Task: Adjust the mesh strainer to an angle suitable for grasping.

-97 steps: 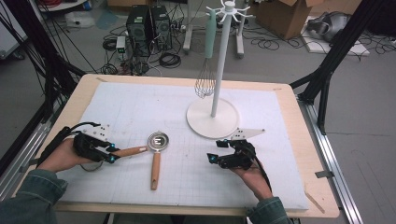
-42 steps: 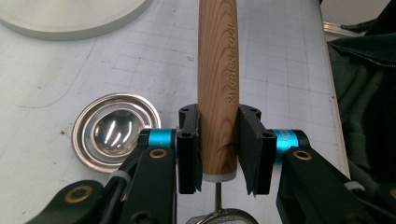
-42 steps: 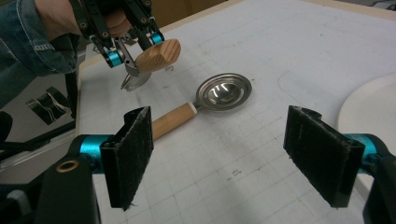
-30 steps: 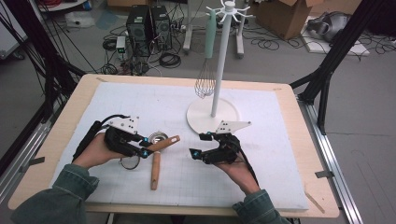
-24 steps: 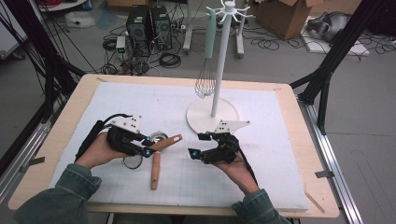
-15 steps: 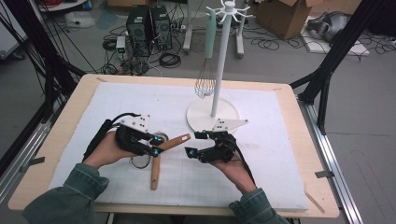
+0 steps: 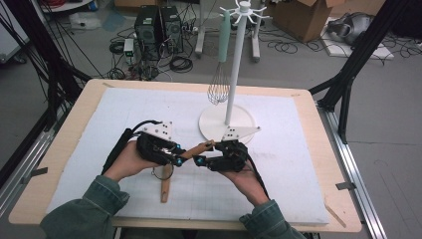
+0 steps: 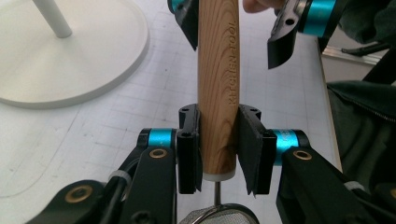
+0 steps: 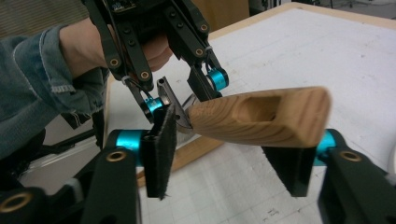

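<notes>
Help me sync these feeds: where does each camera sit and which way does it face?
High view: above the person's side, facing forward and down on the table; both forearms show.
Left gripper view: on the left gripper, along its jaws.
Right gripper view: on the right gripper, facing the left hand.
All share the wooden handle.
</notes>
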A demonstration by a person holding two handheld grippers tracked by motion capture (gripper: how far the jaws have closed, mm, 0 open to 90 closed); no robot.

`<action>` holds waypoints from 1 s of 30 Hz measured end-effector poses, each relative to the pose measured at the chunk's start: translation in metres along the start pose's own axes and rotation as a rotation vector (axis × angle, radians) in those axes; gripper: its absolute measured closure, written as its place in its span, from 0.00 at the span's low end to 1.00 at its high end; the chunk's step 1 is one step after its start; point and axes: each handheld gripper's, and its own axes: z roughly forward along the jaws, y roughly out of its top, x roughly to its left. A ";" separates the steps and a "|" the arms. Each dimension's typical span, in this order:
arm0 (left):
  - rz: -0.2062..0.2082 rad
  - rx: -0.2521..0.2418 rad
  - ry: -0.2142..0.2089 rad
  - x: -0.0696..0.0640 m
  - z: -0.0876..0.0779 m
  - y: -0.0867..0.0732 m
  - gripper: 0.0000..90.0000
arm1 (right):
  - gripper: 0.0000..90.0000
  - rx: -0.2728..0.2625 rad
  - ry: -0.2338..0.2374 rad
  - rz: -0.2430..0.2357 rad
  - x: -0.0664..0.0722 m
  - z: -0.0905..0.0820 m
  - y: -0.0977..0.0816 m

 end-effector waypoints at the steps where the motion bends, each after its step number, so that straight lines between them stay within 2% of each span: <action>1: -0.005 -0.007 0.004 0.000 0.001 0.001 0.78 | 0.55 -0.007 0.001 0.004 0.000 0.000 0.000; 10: -0.009 -0.018 0.013 -0.002 0.005 0.005 0.78 | 0.71 -0.040 -0.006 0.032 -0.002 0.002 0.004; 14: -0.007 -0.028 0.010 -0.003 0.004 0.006 0.78 | 0.75 -0.057 0.021 0.061 -0.004 0.001 0.005; 17: -0.006 -0.057 0.001 -0.005 0.002 0.007 0.78 | 0.79 -0.094 0.062 0.093 -0.004 -0.001 0.005; 18: 0.002 -0.052 0.003 -0.005 0.001 0.007 0.78 | 0.80 -0.106 0.074 0.100 -0.004 -0.001 0.005; 21: -0.007 -0.068 0.000 -0.006 0.000 0.007 0.78 | 0.80 -0.102 0.074 0.088 -0.002 -0.002 0.008; 24: -0.019 -0.083 -0.021 -0.006 0.001 0.006 0.78 | 0.80 -0.100 0.067 0.068 0.001 -0.003 0.012; 26: -0.024 -0.090 -0.038 -0.006 0.002 0.006 0.77 | 0.80 -0.084 0.055 0.035 0.005 -0.002 0.015; 30: -0.023 -0.081 -0.056 -0.006 0.006 0.006 0.74 | 0.81 -0.068 0.062 0.014 0.007 -0.002 0.019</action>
